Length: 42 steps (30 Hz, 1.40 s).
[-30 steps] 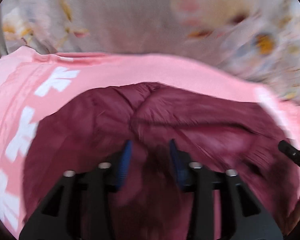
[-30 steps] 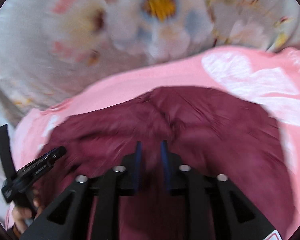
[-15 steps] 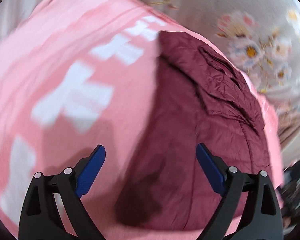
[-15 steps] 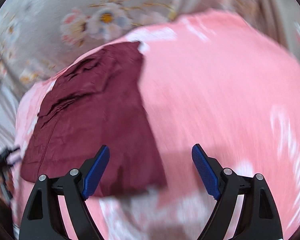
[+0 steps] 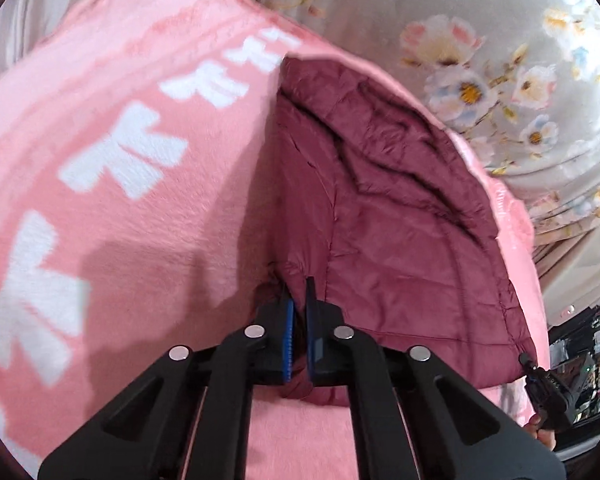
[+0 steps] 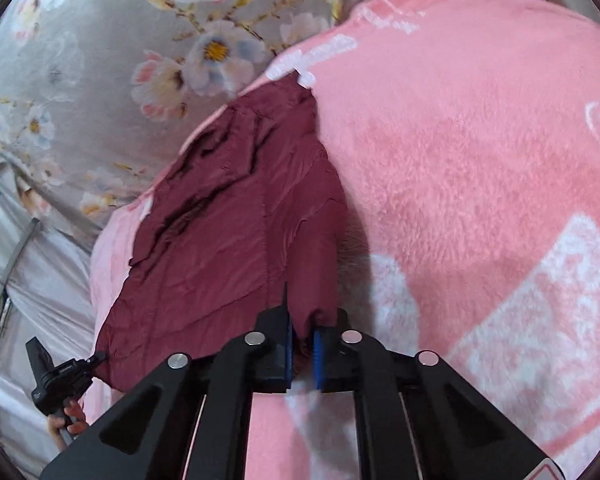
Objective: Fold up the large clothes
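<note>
A maroon quilted jacket (image 5: 384,208) lies folded on a pink fleece blanket (image 5: 112,200). My left gripper (image 5: 299,300) is shut on the jacket's near left corner. In the right wrist view the same jacket (image 6: 236,216) lies to the left, and my right gripper (image 6: 302,340) is shut on its near right corner. Each gripper shows in the other's view at the opposite corner: the right gripper (image 5: 548,384) and the left gripper (image 6: 60,376).
The pink blanket (image 6: 480,160) with white patterns covers the bed. A grey floral sheet (image 5: 520,60) lies beyond it, also in the right wrist view (image 6: 120,60). Dark clutter (image 5: 592,364) sits past the bed's edge at right.
Both grippers let go of the jacket's top, opened wide, swung to its near corners and have now closed on the fabric there.
</note>
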Tool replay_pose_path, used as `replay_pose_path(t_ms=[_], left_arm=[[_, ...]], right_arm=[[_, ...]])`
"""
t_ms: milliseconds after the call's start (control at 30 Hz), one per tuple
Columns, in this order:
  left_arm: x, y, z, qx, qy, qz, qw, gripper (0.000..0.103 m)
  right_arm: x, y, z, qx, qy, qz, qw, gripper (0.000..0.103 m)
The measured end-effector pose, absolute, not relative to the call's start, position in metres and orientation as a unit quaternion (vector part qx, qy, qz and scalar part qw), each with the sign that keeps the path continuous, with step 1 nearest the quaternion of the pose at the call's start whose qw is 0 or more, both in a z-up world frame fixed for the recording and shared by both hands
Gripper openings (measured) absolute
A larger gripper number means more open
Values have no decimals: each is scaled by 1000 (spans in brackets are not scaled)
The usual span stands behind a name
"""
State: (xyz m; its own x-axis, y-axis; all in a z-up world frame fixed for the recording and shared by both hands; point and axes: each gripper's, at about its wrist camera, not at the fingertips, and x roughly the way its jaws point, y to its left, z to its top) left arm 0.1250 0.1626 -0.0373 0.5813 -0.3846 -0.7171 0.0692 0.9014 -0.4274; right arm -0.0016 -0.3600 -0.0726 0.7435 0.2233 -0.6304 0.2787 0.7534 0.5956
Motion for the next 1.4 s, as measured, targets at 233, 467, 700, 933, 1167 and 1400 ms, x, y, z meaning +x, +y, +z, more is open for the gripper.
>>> replay_pose_path(t_ms=[233,467,700,933,1167,1400], left_arm=[[35,196,9,-165,410,-168,881,2],[-60,231,67,-210,370,-197,883,2],[-6,215,137,-186,279,-192,922,3],[131,163,107,-130,314,-109,934,3],[227,134,31,-92,381,-49,919,3],[270,126,-49,-86,439,-29,894,5]], right_arm=[[-94,-331,-3,264,318,27,910,4],[-201,-307,69,215,253,69,941,4],[-146,-329,122,247,172,47,952,4],[-4,-350,87,283,222,-29,933,4],[101,-350,19,288,282,-95,910,4],[145,-346,-44,269,331,-136,894,4]])
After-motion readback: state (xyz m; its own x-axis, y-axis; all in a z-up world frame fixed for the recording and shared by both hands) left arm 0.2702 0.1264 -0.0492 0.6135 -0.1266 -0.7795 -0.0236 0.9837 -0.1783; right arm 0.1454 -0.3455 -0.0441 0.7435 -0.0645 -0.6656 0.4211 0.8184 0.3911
